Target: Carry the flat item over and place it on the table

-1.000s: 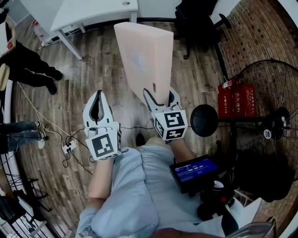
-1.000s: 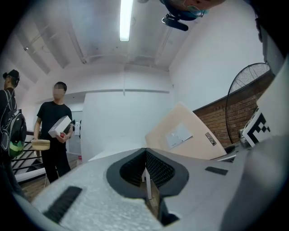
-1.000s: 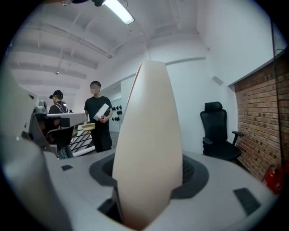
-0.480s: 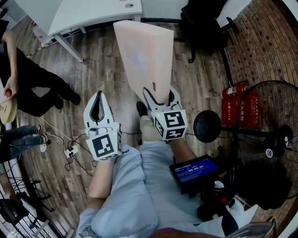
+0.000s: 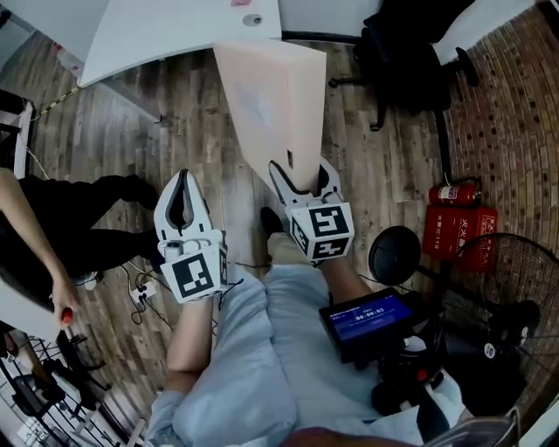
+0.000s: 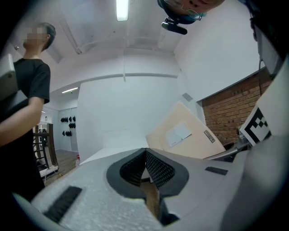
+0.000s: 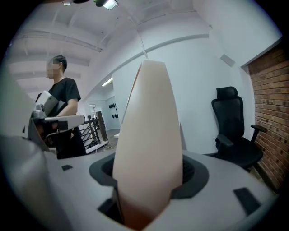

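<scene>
The flat item [image 5: 271,105] is a pale beige, stiff envelope-like panel. It stands on edge and rises from my right gripper [image 5: 301,172], which is shut on its lower end. In the right gripper view the flat item [image 7: 149,135] fills the space between the jaws of the right gripper [image 7: 149,180]. My left gripper [image 5: 182,176] is held beside it at the left, shut and empty. From the left gripper [image 6: 145,153] the flat item [image 6: 185,135] shows at the right with a white label. The white table [image 5: 175,26] lies ahead, past the item's top.
A black office chair [image 5: 419,44] stands at the upper right. Red fire extinguishers [image 5: 458,231] and a standing fan [image 5: 515,323] are along the brick wall. A person in black [image 5: 70,236] is at the left. Cables and a power strip [image 5: 144,288] lie on the wood floor.
The table has come closer in the head view and the fan and extinguishers have slid down and right. The person at the left has shifted. Both grippers keep their pose and grip.
</scene>
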### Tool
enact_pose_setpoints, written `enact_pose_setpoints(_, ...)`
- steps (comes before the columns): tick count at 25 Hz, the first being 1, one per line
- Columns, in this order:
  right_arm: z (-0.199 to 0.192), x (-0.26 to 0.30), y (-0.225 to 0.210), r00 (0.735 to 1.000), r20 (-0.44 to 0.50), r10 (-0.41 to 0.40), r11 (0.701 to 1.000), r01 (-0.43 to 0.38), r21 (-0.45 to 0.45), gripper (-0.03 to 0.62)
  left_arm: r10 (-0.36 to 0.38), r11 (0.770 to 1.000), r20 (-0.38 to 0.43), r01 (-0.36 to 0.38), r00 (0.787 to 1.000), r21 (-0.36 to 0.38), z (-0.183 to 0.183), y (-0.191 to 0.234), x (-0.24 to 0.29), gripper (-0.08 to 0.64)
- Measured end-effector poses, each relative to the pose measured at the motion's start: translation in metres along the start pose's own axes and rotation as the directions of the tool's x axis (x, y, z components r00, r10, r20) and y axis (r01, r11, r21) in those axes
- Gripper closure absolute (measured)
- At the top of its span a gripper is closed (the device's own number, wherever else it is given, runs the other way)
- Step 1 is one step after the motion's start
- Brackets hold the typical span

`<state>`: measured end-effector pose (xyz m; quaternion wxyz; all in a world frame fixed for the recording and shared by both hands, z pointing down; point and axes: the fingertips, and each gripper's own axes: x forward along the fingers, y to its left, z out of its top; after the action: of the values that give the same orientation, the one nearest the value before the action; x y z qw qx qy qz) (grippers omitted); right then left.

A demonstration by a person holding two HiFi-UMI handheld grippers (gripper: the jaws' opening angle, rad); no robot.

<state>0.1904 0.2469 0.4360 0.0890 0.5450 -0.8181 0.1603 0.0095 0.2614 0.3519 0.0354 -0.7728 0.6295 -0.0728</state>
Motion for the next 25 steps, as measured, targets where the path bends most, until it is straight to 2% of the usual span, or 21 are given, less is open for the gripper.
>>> enact_pose_setpoints(5,0.036,0.070,-0.020,1.000,0.007,0.024,0.999,-0.024,-0.022,0.308,0.018,1.000,0.013,-0.017,1.000,-0.017,0.006,0.019,0.069,0.552)
enact_pose_setpoints(9,0.063,0.103,-0.027,0.999,0.028,0.038,0.999,-0.037,-0.038,0.308,0.038,0.999,0.045,-0.037,0.998,-0.009,0.020,0.035,0.102,0.552)
enact_pose_setpoints(15,0.102,0.157,-0.018,0.995,0.062,0.074,0.996,-0.070,-0.061,0.308,0.089,0.996,0.095,-0.090,0.991,0.003,0.041,0.081,0.145,0.552)
enact_pose_setpoints(20,0.103,0.203,-0.007,0.995,0.030,0.098,0.993,-0.096,-0.067,0.310,0.131,0.991,0.075,-0.131,0.989,-0.008,0.024,0.118,0.170,0.552)
enact_pose_setpoints(25,0.106,0.267,0.005,0.993,0.004,0.114,0.991,-0.114,-0.063,0.310,0.143,0.990,0.046,-0.142,0.989,-0.024,-0.003,0.162,0.218,0.551)
